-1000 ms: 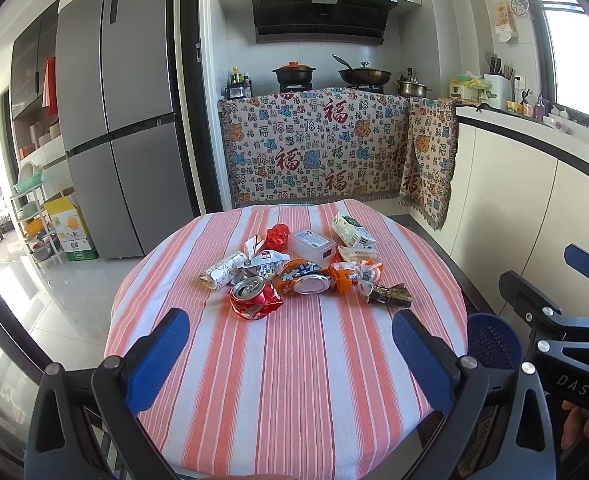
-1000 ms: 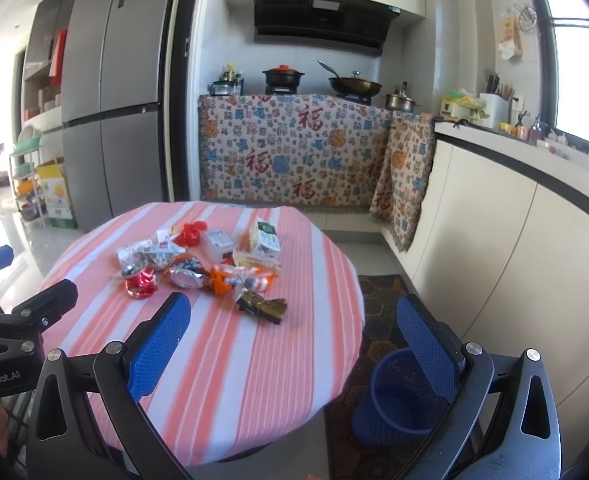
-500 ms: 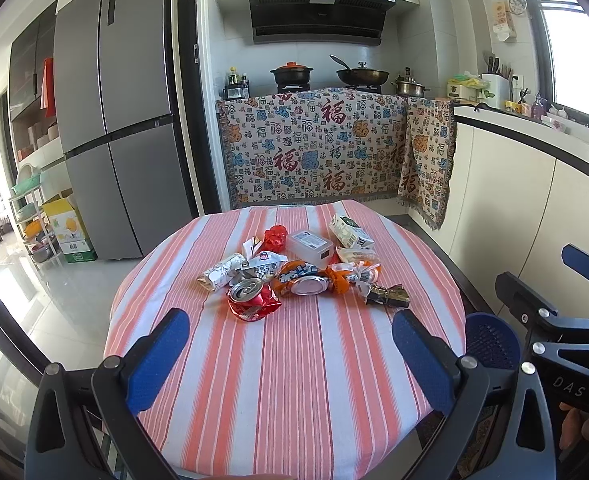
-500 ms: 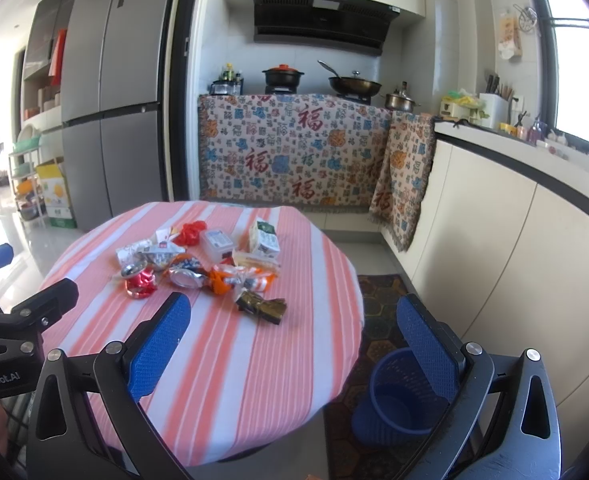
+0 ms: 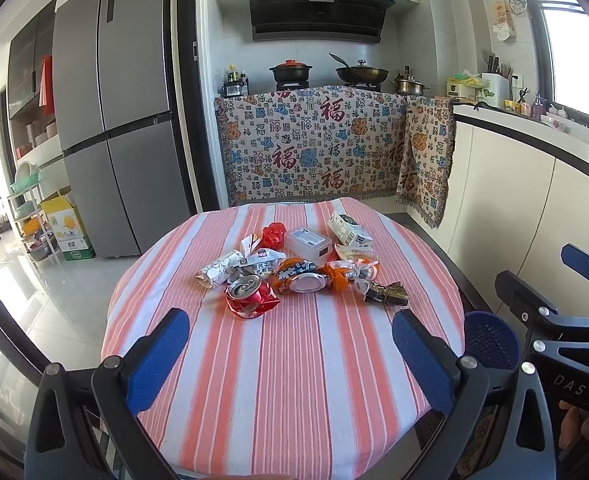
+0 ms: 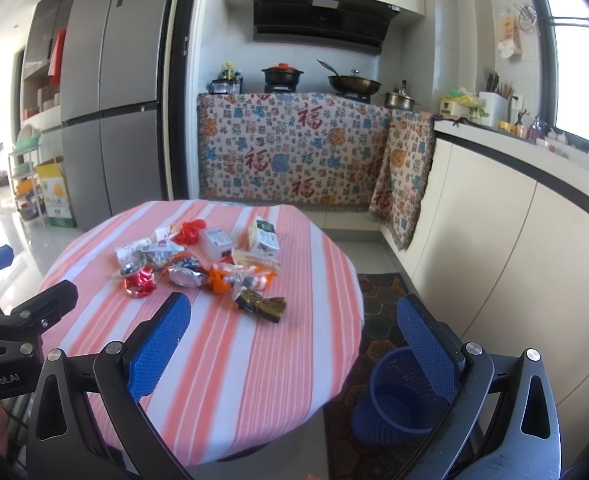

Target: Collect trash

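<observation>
Trash pile (image 5: pixel 300 266): clustered past the centre of the round striped table (image 5: pixel 278 380), toward twelve o'clock from both grippers. We list a crushed red can (image 5: pixel 250 294) at the near left, a flattened orange can (image 5: pixel 300 276) beside it, a clear plastic box (image 5: pixel 309 243) behind, a small carton (image 5: pixel 350 229) at one o'clock, a dark foil wrapper (image 5: pixel 386 294) nearest the right edge, and a red crumple (image 5: pixel 273 234) at the back. Several white and orange wrappers overlap one another; we cannot separate them or read their print.

Left gripper (image 5: pixel 290 344): jaws spread wide, nothing between them, hanging over the near table edge. Right gripper (image 6: pixel 294 332): jaws likewise wide apart and empty; in the left view only its black frame shows at three o'clock.

Blue basket (image 6: pixel 398 396): on the floor just beside the table at four o'clock, partly covered by the right gripper's finger (image 6: pixel 428 346); its inside is hard to make out.
</observation>
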Tool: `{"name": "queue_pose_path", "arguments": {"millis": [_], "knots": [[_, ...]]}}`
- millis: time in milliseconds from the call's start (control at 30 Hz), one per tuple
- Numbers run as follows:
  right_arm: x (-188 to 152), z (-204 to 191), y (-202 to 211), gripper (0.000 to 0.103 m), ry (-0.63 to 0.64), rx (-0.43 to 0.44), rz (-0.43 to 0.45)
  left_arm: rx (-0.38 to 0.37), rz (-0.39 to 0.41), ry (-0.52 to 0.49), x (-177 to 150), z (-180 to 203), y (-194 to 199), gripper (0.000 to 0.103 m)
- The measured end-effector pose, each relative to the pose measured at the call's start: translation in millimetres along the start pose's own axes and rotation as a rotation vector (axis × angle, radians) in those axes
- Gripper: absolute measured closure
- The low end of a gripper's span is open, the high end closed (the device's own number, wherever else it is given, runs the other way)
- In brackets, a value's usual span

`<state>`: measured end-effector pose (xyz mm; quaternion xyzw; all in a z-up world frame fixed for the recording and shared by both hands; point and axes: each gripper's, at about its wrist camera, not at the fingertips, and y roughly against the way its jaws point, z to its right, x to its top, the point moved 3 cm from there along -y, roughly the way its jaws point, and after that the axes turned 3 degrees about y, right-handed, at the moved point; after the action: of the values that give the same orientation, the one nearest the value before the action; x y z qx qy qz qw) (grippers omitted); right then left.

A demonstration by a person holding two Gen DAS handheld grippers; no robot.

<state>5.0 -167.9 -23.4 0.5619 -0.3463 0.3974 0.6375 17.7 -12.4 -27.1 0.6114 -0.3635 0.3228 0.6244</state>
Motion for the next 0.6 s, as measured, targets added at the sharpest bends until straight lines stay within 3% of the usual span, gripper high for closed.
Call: {"name": "queue_pose_path", "arguments": {"millis": [600], "knots": [[-1.8, 1.0, -1.0, 0.000, 0.000, -0.003, -0.004, -0.003, -0.005, 0.002, 1.0, -0.7, 0.2, 0.000]]}}
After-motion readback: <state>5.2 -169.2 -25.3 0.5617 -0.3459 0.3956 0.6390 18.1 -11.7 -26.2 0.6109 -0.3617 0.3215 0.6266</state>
